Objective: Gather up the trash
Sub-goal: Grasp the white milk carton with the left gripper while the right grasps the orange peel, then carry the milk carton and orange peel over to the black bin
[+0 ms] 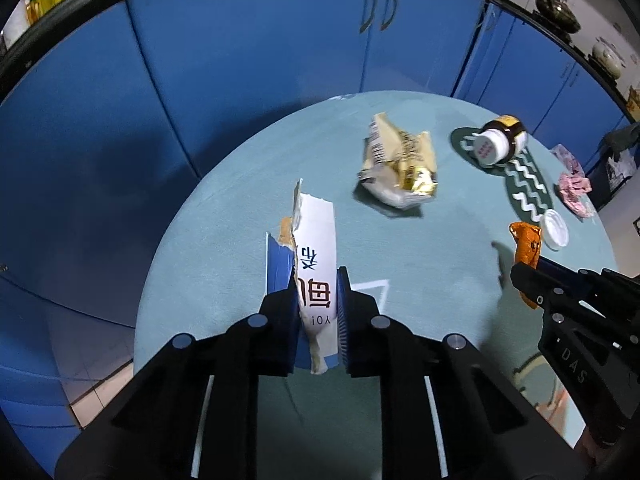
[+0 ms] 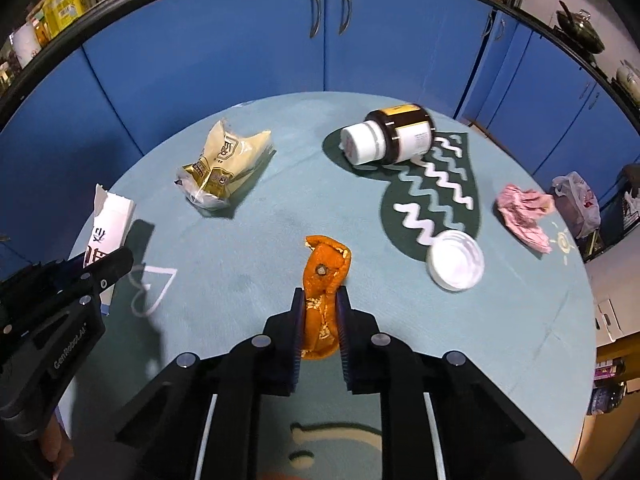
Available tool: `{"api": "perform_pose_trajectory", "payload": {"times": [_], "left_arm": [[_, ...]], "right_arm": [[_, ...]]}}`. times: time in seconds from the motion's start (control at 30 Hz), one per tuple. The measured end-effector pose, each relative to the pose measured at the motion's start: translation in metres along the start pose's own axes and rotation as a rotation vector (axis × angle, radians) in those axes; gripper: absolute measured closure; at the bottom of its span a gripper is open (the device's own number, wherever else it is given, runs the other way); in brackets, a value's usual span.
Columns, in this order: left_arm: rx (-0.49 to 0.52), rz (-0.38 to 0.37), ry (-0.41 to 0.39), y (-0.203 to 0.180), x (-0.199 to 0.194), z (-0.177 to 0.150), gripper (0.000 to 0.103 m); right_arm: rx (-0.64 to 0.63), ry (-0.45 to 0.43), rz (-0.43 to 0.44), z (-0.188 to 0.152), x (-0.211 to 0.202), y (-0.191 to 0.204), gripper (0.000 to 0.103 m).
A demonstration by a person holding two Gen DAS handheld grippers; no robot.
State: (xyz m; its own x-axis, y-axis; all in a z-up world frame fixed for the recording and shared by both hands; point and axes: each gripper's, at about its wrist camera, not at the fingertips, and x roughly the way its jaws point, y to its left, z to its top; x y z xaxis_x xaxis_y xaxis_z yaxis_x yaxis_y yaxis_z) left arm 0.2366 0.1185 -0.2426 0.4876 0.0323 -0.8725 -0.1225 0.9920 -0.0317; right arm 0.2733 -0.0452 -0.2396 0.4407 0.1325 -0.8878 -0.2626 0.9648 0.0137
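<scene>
Clamped between the left gripper (image 1: 318,304) pads, the torn carton (image 1: 314,256) stands at the table's (image 1: 420,264) nine o'clock edge. At six o'clock the right gripper (image 2: 319,322) has its jaws pinched on the orange peel (image 2: 324,280). Best lift both straight up, keeping squeeze steady; the peel looks soft and may slip.
</scene>
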Motion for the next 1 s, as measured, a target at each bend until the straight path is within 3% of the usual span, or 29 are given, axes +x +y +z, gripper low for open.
{"api": "perform_pose_trajectory", "payload": {"times": [0.3, 1.0], "left_arm": [[0.077, -0.036, -0.025, -0.042, -0.024, -0.008, 0.086], [0.344, -0.121, -0.034, -0.217, -0.059, -0.040, 0.086]], "right_arm": [[0.063, -0.019, -0.020, -0.024, -0.034, -0.039, 0.088], [0.295, -0.068, -0.092, -0.101, -0.090, -0.174, 0.088]]}}
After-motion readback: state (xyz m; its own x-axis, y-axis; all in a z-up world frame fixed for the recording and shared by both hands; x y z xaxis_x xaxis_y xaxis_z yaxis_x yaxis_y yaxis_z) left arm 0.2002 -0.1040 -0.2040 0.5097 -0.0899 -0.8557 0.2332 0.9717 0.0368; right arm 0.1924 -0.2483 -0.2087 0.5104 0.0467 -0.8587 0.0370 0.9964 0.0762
